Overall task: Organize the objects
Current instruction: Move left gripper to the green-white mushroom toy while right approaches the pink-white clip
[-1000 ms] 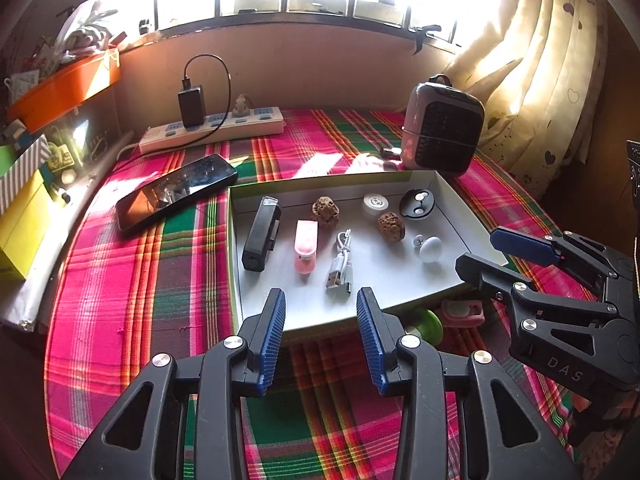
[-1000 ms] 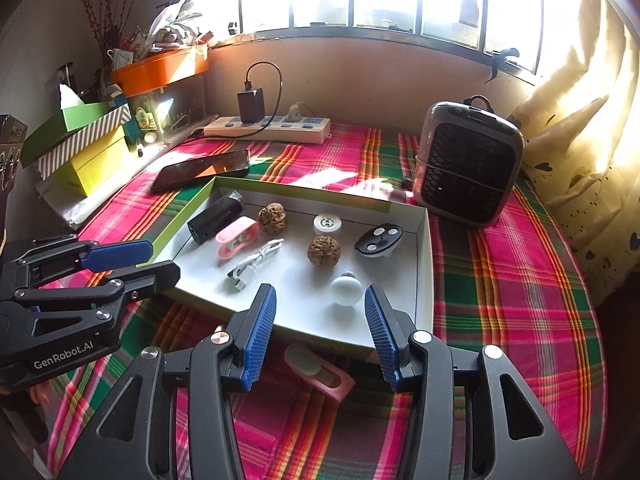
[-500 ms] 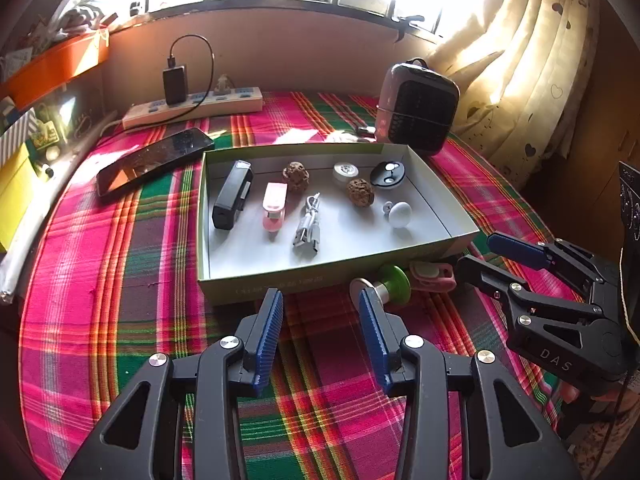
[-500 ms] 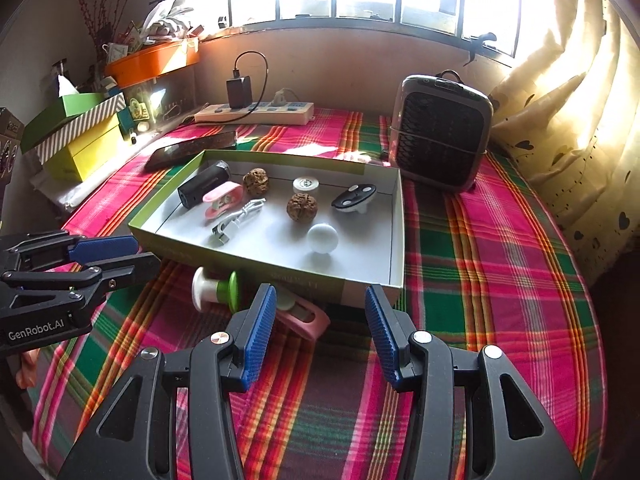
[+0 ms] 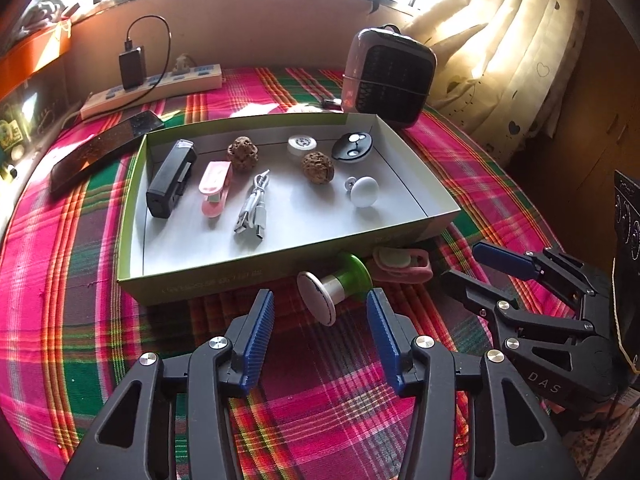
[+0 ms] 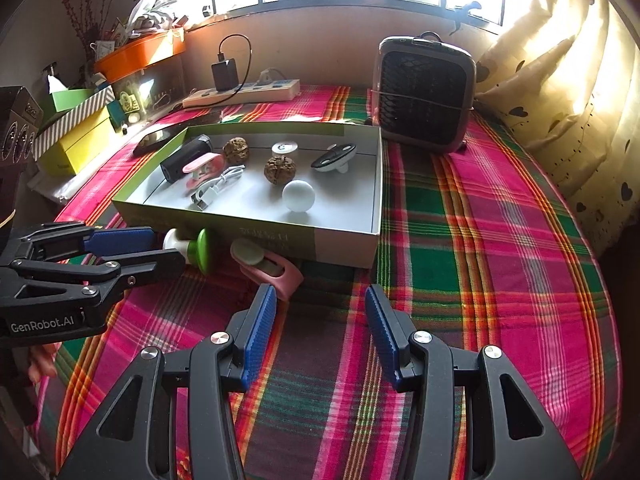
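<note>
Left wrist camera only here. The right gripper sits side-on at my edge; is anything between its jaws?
Observer: Nothing. The right gripper is open over the plaid cloth.
Operator: The pink clip is half hidden behind the green spool. Where does it lie?
Observer: The pink clip lies on the cloth before the box's near wall, just beyond one right fingertip.
Operator: And my own tips?
Observer: The left gripper, whose jaws have just been opening, has its tips about level with the spool's white end, not pressing it.
</note>
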`<state>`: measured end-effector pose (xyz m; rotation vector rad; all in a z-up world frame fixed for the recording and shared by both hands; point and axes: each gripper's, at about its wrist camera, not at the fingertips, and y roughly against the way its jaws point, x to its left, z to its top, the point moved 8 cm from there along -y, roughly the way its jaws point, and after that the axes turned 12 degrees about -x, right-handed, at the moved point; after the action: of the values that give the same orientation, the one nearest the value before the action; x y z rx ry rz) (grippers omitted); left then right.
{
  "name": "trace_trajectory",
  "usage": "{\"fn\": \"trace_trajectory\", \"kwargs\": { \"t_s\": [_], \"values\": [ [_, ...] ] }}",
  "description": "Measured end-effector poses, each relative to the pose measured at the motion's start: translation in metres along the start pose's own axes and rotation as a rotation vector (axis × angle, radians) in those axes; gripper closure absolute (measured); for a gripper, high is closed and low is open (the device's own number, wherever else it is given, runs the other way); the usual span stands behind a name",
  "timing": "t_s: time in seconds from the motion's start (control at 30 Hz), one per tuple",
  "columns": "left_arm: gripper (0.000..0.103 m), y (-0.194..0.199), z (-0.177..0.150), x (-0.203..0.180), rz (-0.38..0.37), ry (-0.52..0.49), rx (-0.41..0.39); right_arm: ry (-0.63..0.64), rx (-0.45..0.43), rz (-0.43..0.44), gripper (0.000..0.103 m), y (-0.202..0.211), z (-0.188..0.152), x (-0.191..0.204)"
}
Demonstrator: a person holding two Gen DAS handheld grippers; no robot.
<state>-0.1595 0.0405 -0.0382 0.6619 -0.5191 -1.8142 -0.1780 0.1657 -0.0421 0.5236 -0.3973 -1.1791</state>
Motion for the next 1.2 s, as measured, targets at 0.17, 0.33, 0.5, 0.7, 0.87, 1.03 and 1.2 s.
{"fn": "trace_trajectory", "kwargs": {
  "t_s": [0.17,0.33,0.5,0.7,0.87,1.03,1.2],
  "values": [
    [0.055,-0.01,-0.001,-0.007,0.004,-0.006,0.016,-0.015,0.001,0.001,0.055,0.0,-0.001,-0.008],
    [0.055,-0.015,0.001,-0.008,0.038,0.005,0.008,-0.017,0.007,0.006,0.055,-0.001,-0.003,-0.01],
    [0.055,-0.021,0.001,-0.005,0.058,0.029,0.02,-0.015,0.014,0.013,0.055,-0.003,-0.005,-0.01],
    [0.055,-0.023,-0.001,-0.005,0.063,0.038,0.028,0.001,0.021,0.036,0.055,-0.006,-0.005,-0.006],
    [0.055,-0.02,-0.003,-0.001,0.043,0.058,0.023,0.027,0.02,0.066,0.055,-0.007,-0.004,0.002],
    [0.059,-0.017,-0.003,0.005,0.029,0.08,0.015,0.074,0.017,0.097,0.055,-0.011,-0.001,0.014],
    [0.067,-0.013,-0.006,0.011,0.025,0.082,0.006,0.102,0.031,0.125,0.055,-0.017,0.0,0.022]
  ]
}}
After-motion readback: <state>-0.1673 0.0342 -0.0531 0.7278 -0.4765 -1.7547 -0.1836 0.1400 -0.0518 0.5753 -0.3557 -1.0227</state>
